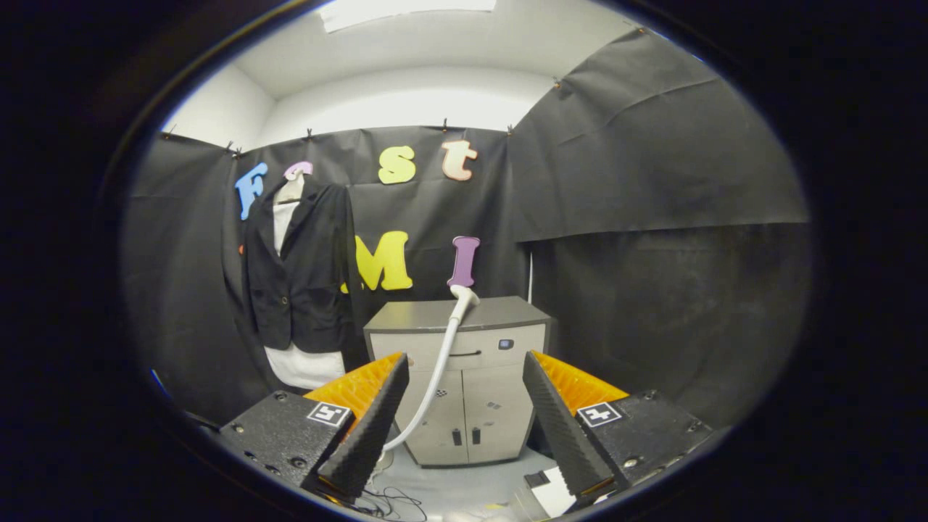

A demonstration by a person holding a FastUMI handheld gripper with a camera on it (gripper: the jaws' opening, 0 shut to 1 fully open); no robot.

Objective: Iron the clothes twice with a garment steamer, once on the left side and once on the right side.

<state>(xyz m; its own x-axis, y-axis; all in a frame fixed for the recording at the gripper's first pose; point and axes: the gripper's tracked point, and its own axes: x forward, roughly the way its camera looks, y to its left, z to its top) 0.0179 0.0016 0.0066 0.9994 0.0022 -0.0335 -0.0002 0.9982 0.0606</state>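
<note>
Tool (464, 377) is sitting with its fingers (373, 417) spread wide apart, gripping nothing. Between and beyond the fingers, a grey cabinet (464, 377) is standing on the floor against the black cloth wall (652, 181). Garment steamer (442, 362) is resting on the cabinet: its white head is lying at the cabinet's top edge, its pale hose is running down across the cabinet front and curving toward the floor, passing just beside the left finger. The cabinet front is showing a drawer with a dark handle above two doors.

Clothes (297, 283) are hanging on the wall, left of the cabinet and beyond the left finger: a dark jacket over a white garment, the white hem showing below the jacket. Thin dark cables (391, 500) are lying on the pale floor near the fingers.
</note>
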